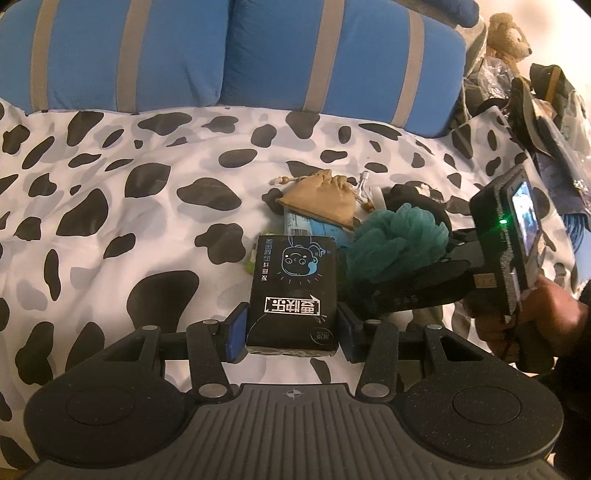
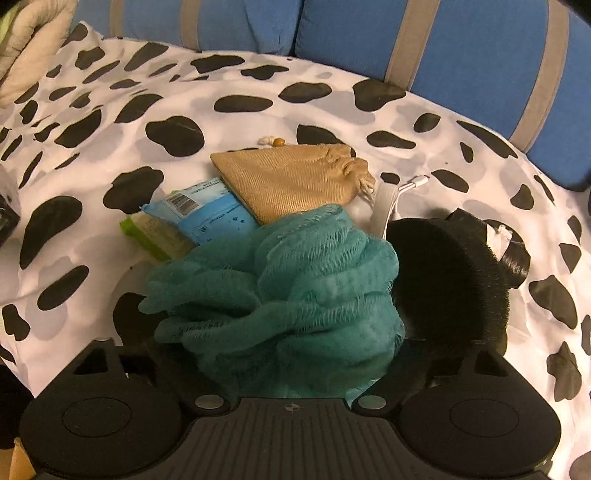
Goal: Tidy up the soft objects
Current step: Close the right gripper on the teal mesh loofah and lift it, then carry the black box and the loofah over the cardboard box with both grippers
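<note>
My left gripper (image 1: 291,323) is shut on a black tissue pack (image 1: 295,280), its blue pads pressing both sides just above the spotted bedspread (image 1: 110,206). A teal mesh bath pouf (image 2: 288,295) fills the space between the jaws of my right gripper (image 2: 295,339) and hides both fingertips, so I cannot tell whether they press on it. In the left wrist view the same pouf (image 1: 399,243) sits right of the pack, with the right gripper's housing (image 1: 506,236) and the hand (image 1: 539,314) holding it beyond.
Behind the pouf lie a tan drawstring pouch (image 2: 291,181), a blue wipes pack (image 2: 210,214), a green sponge (image 2: 155,232), a black round puff (image 2: 450,280) and a white cable (image 2: 402,188). Blue striped cushions (image 1: 147,51) line the back. A teddy bear (image 1: 506,33) and bags crowd the far right.
</note>
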`<state>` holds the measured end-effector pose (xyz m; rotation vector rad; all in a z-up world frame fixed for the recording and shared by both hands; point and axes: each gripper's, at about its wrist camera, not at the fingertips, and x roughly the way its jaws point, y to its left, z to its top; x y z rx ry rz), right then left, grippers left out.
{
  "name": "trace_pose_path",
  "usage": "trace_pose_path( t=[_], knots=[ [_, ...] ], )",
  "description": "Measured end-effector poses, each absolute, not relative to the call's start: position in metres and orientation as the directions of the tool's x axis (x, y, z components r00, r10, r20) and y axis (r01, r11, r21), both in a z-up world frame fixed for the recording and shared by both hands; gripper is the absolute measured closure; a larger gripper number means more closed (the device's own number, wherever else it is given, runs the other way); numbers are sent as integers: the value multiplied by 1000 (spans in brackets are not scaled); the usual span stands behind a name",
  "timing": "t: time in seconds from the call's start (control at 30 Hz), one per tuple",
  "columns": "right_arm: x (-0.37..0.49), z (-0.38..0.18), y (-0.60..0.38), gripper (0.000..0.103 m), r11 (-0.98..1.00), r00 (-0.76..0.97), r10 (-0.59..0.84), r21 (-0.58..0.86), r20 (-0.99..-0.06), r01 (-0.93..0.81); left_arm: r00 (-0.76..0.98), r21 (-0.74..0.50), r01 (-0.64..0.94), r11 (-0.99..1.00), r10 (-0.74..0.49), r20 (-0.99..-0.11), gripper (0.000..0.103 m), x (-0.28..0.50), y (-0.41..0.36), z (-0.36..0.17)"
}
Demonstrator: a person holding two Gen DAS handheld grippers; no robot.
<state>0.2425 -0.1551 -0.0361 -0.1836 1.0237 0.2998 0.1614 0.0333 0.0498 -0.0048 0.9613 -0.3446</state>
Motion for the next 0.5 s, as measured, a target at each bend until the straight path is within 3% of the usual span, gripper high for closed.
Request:
trace_pose_path(
  t=[0.5],
  knots=[
    [208, -2, -191, 25, 955, 541, 196, 34, -817, -294, 536, -144, 299, 943, -291, -792, 56, 157, 25, 48]
  ],
)
